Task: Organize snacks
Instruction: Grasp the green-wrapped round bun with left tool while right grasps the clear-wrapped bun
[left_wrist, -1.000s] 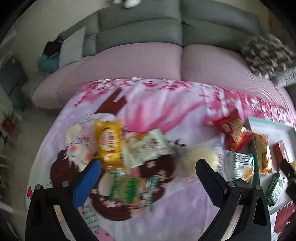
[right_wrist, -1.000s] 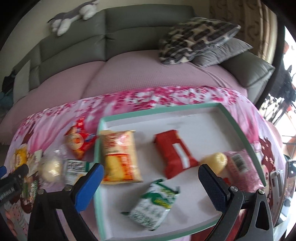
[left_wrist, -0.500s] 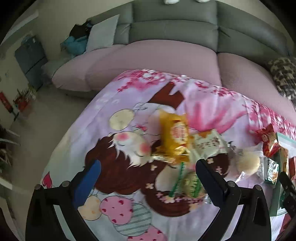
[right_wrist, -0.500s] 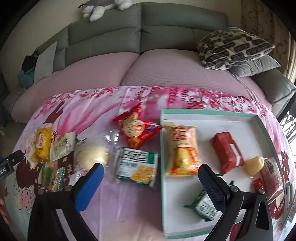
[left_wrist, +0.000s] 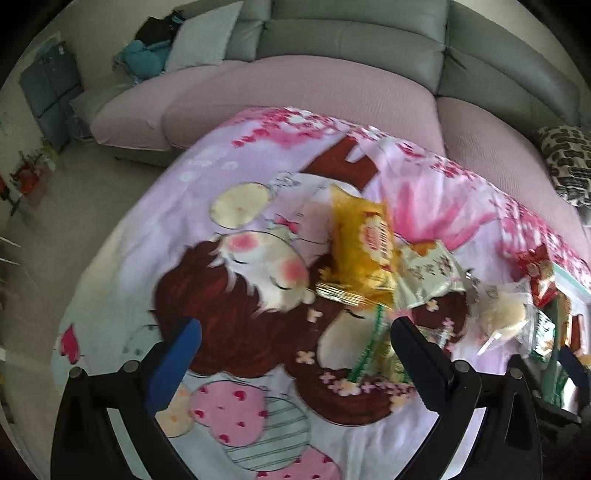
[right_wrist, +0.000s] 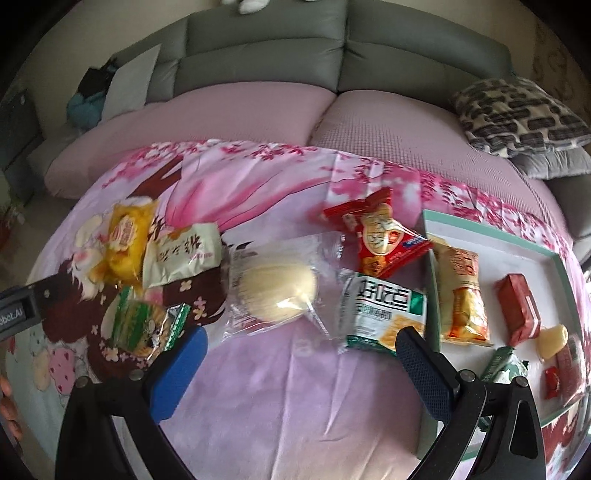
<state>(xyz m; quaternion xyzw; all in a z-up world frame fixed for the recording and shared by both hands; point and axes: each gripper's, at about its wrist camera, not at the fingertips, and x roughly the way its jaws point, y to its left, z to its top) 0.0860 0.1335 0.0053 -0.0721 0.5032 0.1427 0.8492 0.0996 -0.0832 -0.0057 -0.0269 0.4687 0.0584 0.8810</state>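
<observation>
Item: loose snacks lying on a cloth-covered worktop (right_wrist: 280, 398), awaiting transfer to the tray (right_wrist: 565, 273) at the right.

Right gripper (right_wrist: 301, 363): fingers standing wide, holding nothing, hanging above bare cloth between the clear-wrapped bun (right_wrist: 277, 291) and the green-and-white cracker pack (right_wrist: 388, 314).

Left gripper (left_wrist: 295, 360): fingers likewise wide and empty, sitting near the green-striped packet (left_wrist: 373, 354) and below the yellow packet (left_wrist: 364, 254).

Risks, judged: the glossy film wrappers are probably slippery, so a shallow pinch could slide off; the bun looks soft and domed, and a hard squeeze would likely flatten it; the yellow packet, the pale packet (right_wrist: 183, 258) and the green-striped packet are overlapping, so one lift may be dragging a neighbour; the soft printed cloth may be bunching under low fingers.

Materials: crinkled foil and plastic pouches, flat and pillow-shaped; a red pouch (right_wrist: 380, 240) lying just beside the rigid, raised tray rim.
</observation>
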